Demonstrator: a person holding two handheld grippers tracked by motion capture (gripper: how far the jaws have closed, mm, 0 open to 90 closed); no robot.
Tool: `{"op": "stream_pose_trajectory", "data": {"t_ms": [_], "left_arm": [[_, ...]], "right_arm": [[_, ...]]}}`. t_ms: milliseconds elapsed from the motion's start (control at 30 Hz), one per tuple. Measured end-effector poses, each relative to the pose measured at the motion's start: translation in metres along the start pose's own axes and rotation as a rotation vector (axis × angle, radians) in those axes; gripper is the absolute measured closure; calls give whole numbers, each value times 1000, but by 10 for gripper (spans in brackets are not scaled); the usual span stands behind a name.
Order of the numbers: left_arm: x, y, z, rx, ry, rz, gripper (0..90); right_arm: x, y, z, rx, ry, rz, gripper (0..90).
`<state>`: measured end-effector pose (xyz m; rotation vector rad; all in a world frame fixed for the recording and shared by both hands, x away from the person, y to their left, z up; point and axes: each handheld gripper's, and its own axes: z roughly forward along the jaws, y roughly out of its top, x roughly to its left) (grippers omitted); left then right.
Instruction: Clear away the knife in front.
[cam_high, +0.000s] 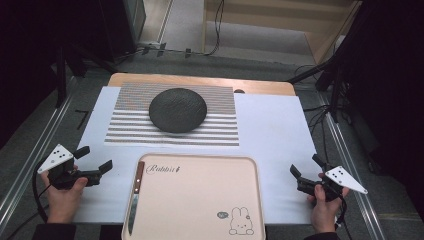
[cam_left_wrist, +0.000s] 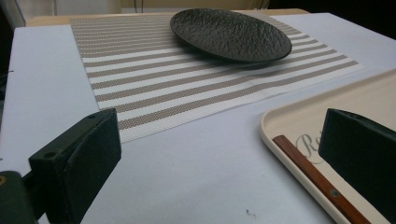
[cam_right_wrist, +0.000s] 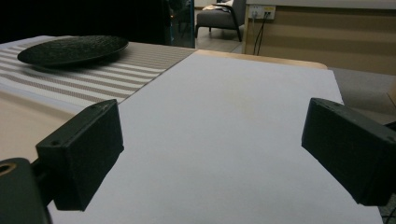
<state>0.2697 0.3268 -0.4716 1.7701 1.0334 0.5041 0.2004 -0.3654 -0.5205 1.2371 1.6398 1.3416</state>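
High view: knife (cam_high: 135, 197) lies along tray's (cam_high: 200, 165) left edge; left gripper (cam_high: 95, 162) beside it, jaws wide, empty. Right gripper (cam_high: 305, 170) open too. Approach handle squarely, w/ low angle.

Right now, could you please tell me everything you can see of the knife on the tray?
The knife lies flat along the left edge of the beige tray, inside its rim. Its reddish-brown, wood-look handle, set with small metal rivets, points toward the striped placemat; the silvery blade points toward the person. Nothing grips it: the left gripper is beside the tray, jaws open.
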Motion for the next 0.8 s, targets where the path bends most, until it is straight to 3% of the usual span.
{"op": "stream_pose_trajectory", "data": {"t_ms": [200,300,800], "left_arm": [[7,-5,6,-1,8,-7,0],[10,-8,8,-4,-1,-33,0],[9,-10,9,-2,9,-44,0]], "right_arm": [[0,0,0,3,-2,-1,41],[1,0,0,6,-1,1,41],[1,1,1,21,-4,-5,41]]}}
